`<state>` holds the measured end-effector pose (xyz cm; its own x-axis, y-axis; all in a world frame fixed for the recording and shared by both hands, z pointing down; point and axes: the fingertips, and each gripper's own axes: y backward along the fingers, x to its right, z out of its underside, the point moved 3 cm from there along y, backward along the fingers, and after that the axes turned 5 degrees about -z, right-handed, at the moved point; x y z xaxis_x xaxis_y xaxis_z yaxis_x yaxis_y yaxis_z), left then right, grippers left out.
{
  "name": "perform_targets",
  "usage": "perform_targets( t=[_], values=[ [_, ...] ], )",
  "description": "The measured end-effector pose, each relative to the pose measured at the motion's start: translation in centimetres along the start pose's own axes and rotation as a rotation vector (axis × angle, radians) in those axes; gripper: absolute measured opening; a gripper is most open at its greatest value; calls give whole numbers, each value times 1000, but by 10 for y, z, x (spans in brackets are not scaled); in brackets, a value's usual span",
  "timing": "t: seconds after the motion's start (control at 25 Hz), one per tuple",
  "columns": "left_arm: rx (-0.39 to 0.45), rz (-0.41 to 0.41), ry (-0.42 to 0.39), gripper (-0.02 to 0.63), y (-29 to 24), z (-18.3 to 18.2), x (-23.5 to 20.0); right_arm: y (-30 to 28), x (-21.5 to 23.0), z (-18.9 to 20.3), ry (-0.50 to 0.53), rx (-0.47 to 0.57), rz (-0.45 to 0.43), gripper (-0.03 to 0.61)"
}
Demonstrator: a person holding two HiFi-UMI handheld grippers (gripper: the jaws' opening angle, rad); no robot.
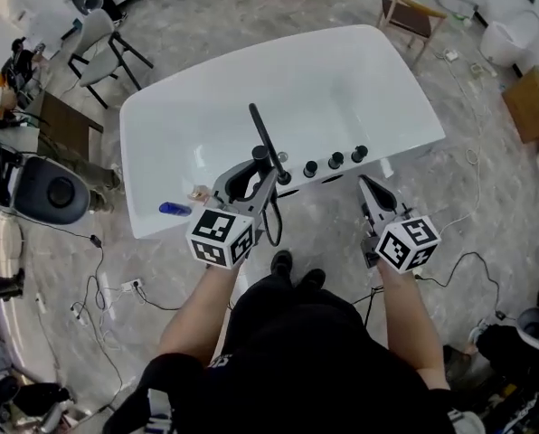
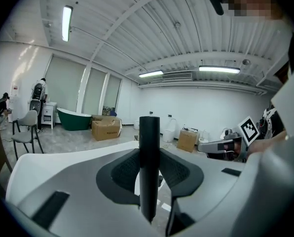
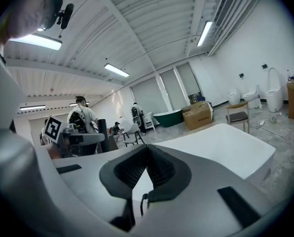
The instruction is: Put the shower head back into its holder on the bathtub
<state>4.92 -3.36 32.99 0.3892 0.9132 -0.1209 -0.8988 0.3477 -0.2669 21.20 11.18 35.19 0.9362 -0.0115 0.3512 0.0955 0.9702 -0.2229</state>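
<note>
Left gripper: jaws part-way spread, pinching the shower head, a black stick. In the left gripper view it stands upright, dead centre between the 2 pads. Its top pokes above the jaws and its bottom end hangs below them. In the head view we see the shower head run out past the jaw tips, over the white tub. Its black hose loops down under the left jaws, toward the floor. The shower head is held up at the tub's near rim, not seated on it. We can't tell which rim fitting is the holder.

Right gripper: jaws pressed together, nothing between them. The tips point at the near rim, just short of it. 3 black knobs sit in a row on the rim, ahead and left of the right jaws and right of the left jaws. A blue item lies on the rim, left of the left jaws. In the right gripper view the tub spreads ahead and right of the jaws.
</note>
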Motion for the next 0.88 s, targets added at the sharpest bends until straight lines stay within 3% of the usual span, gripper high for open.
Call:
perform_targets(
  t=[0.32, 0.56, 0.88],
  values=[
    [-1, -89, 24, 129, 2, 1, -45, -75, -19, -8, 46, -80, -141, 15],
    [-18, -287, 95, 129, -6, 7, -56, -124, 6, -8, 86, -192, -335, 15],
    [-31, -480, 175, 129, -29, 15, -67, -172, 16, 7, 116, -357, -566, 17]
  ],
)
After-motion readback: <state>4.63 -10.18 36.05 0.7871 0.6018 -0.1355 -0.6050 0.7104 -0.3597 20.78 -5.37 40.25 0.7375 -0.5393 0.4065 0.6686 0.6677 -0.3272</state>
